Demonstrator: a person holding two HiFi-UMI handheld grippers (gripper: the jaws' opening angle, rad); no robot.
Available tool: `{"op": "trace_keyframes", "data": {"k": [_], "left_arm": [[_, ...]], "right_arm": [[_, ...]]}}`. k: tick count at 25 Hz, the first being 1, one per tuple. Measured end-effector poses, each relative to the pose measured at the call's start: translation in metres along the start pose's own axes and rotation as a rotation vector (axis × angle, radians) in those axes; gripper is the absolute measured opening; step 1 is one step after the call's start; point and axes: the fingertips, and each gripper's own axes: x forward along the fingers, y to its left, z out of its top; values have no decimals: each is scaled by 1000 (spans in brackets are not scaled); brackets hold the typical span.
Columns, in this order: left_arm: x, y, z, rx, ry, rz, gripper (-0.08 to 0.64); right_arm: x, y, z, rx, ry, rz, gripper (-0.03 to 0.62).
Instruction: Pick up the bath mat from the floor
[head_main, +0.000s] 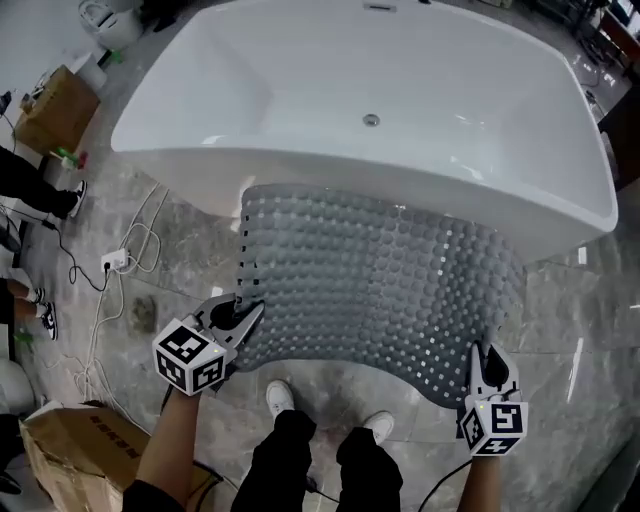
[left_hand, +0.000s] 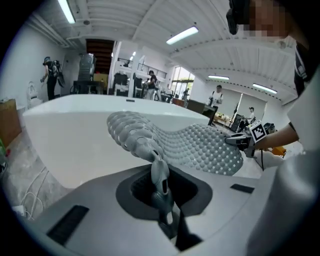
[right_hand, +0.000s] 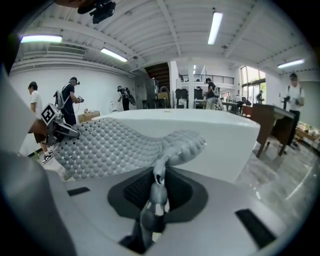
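1. Currently the grey rubber bath mat covered in round bumps (head_main: 380, 290) is off the grey marble floor (head_main: 570, 310), stretched between the two grippers and sagging in the middle.
2. Left gripper (head_main: 245, 318): jaws pressed together on the mat's near-left corner. The left gripper view shows that corner bunched and pinched between them (left_hand: 159, 167), with the rest of the mat (left_hand: 200, 145) running away to the right.
3. Right gripper (head_main: 487, 365): jaws pinching the near-right corner. The right gripper view shows a fold of mat edge clamped between them (right_hand: 159, 175), with the mat (right_hand: 115, 145) spreading off to the left.
4. The mat's far edge sits up by the near wall of the white oval bathtub (head_main: 300, 90); cannot tell if it touches.
5. The person's white shoes (head_main: 280, 397) stand on the floor just below the mat's near edge.
6. A brown cardboard box (head_main: 70, 440) sits at lower left and a white cable (head_main: 130, 250) trails over the floor left of the mat.
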Motion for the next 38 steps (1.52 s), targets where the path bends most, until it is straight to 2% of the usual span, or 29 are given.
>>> {"op": "trace_keyframes", "data": {"k": [5, 10, 13, 16, 25, 31, 38], "left_arm": [[-91, -47, 146, 24, -94, 2, 44], [-168, -83, 281, 115, -203, 20, 43], [-200, -92, 348, 158, -291, 40, 43], [-227, -99, 394, 191, -370, 70, 43], [-306, -123, 455, 240, -513, 118, 43], [-337, -132, 464, 245, -559, 149, 41], [-342, -141, 454, 246, -564, 155, 41]], "right_arm": [[-95, -12, 153, 6, -109, -23, 73], [-180, -26, 291, -36, -237, -65, 72], [-212, -33, 359, -52, -334, -89, 72], [-237, -34, 408, -60, -413, -117, 71], [-307, -3, 478, -49, -554, -138, 69], [-335, 12, 494, -68, -596, -123, 67], [-340, 22, 486, -66, -604, -106, 64]]}}
